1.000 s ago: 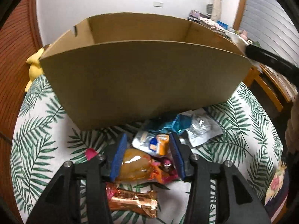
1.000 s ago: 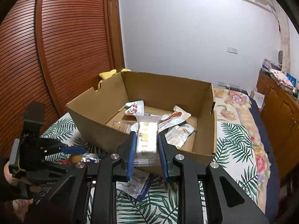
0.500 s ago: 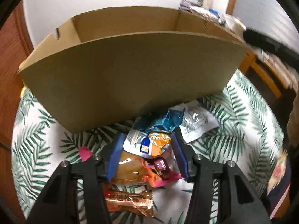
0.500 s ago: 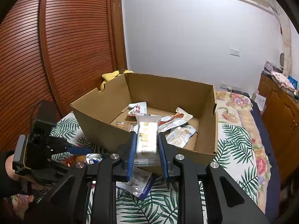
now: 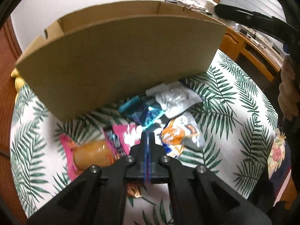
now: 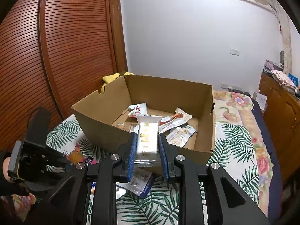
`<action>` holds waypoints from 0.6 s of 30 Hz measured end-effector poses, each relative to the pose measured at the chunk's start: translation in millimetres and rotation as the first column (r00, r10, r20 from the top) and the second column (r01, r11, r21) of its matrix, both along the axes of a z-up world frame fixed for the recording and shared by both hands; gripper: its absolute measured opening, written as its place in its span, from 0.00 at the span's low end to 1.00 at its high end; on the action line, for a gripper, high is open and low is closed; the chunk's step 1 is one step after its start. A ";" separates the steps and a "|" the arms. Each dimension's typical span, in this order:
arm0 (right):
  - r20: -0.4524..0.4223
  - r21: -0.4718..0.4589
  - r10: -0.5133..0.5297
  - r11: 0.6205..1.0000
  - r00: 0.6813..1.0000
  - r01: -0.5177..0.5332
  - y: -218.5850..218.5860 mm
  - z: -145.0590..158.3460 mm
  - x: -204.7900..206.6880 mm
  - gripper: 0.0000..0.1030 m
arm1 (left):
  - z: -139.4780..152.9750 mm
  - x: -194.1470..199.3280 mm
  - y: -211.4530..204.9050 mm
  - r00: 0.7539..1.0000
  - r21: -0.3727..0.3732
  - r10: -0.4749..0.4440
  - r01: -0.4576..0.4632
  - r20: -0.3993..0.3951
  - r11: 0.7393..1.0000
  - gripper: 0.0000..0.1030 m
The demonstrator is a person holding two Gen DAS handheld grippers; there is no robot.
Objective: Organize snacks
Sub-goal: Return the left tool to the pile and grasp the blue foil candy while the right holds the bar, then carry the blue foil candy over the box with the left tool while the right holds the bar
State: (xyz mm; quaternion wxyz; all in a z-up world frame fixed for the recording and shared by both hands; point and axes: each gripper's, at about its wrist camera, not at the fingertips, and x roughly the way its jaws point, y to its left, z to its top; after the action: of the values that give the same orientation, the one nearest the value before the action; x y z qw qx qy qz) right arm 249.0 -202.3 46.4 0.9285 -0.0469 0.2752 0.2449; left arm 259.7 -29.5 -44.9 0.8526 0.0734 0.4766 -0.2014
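Closed now, the left claw (image 5: pixel 148 136) — blue pads pressed flat together where a second ago they stood wide over the pile, with no wrapper visibly caught between them; pile shifted under it too, the pink-edged packet of orange-yellow snack (image 5: pixel 90 153) lying to its left and the orange-and-white foil packet (image 5: pixel 178 133) to its right. No change on the other side: right claw (image 6: pixel 147 146) clamped on the white rectangular plastic-wrapped snack bar (image 6: pixel 147 138), held upright just in front of the near wall of the open brown cardboard box (image 6: pixel 105 129).

Best handling for the step in hand, as a judgement: carry the bar over the near wall, lower it close to the box floor beside the pale packets (image 6: pixel 180 135) already lying there, release only once it is clear of the rim. For the left side, reopen and straddle a single packet from the heap on the palm-leaf bedspread (image 5: pixel 234 101) rather than pinching at overlapping edges.

Yellowish characters down the bar's face, a red mark on one packet inside the box — none of it readable.
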 end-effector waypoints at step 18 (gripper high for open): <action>-0.006 0.006 0.014 1.000 1.000 -0.014 -0.6 -4.5 -3.9 0.22 | -8.2 49.1 -8.1 0.978 -0.078 0.198 -0.203 -0.066 0.976 0.29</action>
State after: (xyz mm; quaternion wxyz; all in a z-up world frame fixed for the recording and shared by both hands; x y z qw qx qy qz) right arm 245.1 -202.9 41.9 0.9260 -0.0452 0.2769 0.2526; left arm 308.8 -37.6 -53.1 0.8567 -0.0170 0.4972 -0.1366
